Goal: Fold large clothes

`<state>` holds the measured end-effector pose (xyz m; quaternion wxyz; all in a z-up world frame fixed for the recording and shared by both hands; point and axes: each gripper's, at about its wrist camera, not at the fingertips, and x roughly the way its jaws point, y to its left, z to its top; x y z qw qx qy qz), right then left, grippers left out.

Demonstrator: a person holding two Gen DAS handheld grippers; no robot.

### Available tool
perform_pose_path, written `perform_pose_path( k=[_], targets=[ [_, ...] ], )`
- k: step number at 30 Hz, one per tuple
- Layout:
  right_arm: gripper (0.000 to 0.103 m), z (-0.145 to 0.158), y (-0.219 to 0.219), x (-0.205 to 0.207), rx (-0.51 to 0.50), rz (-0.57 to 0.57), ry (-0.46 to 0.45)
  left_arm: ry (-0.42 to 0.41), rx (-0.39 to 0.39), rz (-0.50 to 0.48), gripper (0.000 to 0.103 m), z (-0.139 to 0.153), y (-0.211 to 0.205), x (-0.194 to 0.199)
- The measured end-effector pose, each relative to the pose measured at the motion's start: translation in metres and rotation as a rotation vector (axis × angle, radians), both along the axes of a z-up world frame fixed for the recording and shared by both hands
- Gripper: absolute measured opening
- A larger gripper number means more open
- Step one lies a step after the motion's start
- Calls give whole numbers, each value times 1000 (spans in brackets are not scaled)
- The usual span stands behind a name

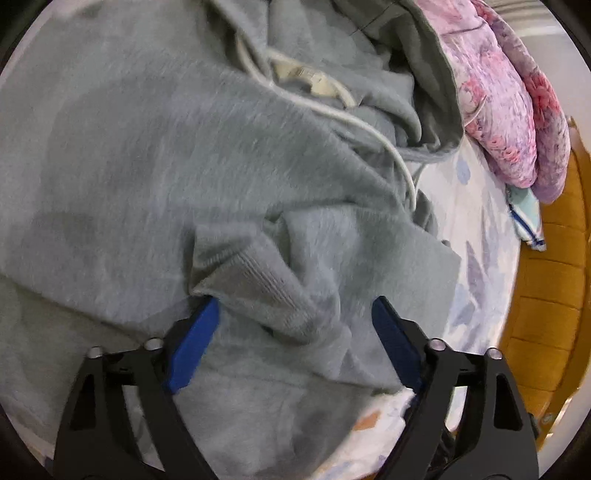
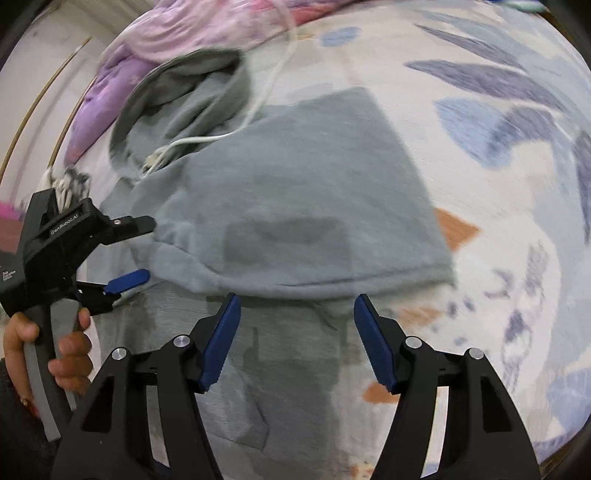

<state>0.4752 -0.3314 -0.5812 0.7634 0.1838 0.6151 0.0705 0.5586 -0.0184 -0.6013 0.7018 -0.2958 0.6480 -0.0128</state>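
A grey hoodie [image 1: 147, 155] lies on the bed, partly folded, with a white drawstring [image 1: 369, 129] near its hood [image 1: 424, 74]. My left gripper [image 1: 295, 306] is open, its blue fingers on either side of a ribbed sleeve cuff [image 1: 255, 277] lying on the hoodie. In the right wrist view the hoodie [image 2: 295, 206] shows a folded edge across the middle. My right gripper [image 2: 297, 306] is open just below that edge, above the fabric. The left gripper [image 2: 136, 251] shows there at the left, open at the hoodie's side.
The bedsheet [image 2: 498, 147] has a blue, purple and orange leaf print. A pink floral quilt [image 1: 509, 92] is bunched at the head of the bed, also seen in the right wrist view [image 2: 184, 22]. A mustard padded bed frame [image 1: 546, 295] borders the right side.
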Motion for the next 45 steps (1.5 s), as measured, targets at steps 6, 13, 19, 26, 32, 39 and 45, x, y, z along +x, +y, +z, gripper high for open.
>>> perform_pose_path(
  k=[6,13,19,26,32,39,45],
  targets=[
    [61,12,-30,-6,-33,-105,-16,-89,14,-43,10,27,17,5],
    [61,44,-31,4,74,-205,-98,-425,17,-52,10,133,93,-8],
    [56,37,25,35,172,-105,-108,-377,131,22,10,123,178,-25],
    [44,-23,81,73,92,-31,33,-159,183,95,11,32,230,-31],
    [46,-42,85,86,68,-28,82,-22,263,92,69,-2,238,-33],
    [48,-8,78,101,90,-41,49,-83,288,189,72,48,260,-29],
    [53,28,64,170,27,-54,-98,-220,248,47,75,86,224,49]
  ],
)
